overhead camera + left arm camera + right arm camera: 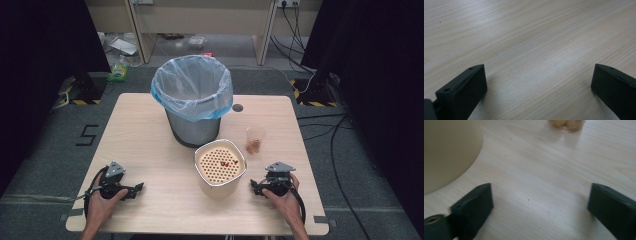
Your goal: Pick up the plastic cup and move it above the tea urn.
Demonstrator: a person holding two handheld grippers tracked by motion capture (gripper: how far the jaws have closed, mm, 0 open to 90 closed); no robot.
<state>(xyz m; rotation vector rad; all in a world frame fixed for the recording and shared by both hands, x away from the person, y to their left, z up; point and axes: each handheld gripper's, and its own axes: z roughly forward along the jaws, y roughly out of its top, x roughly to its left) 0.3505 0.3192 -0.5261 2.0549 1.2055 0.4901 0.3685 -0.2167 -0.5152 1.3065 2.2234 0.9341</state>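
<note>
while both hands rest low on the pale wooden tabletop (150, 150), left gripper (134, 190) sits near the front left edge, jaws spread, bare wood between them. right gripper (256, 186), jaws spread too, lies just beside the cream round container with a perforated insert (220, 165). small clear plastic cup of brownish pieces (254, 140) stands just behind-right of it. grey bin with blue liner (192, 100) behind.

A pale blue plastic liner (192, 87) covers the grey round bin (192, 131). The cream round container (220, 166) has a dotted top with reddish bits. The light wood-grain counter (150, 150) carries black claws.
</note>
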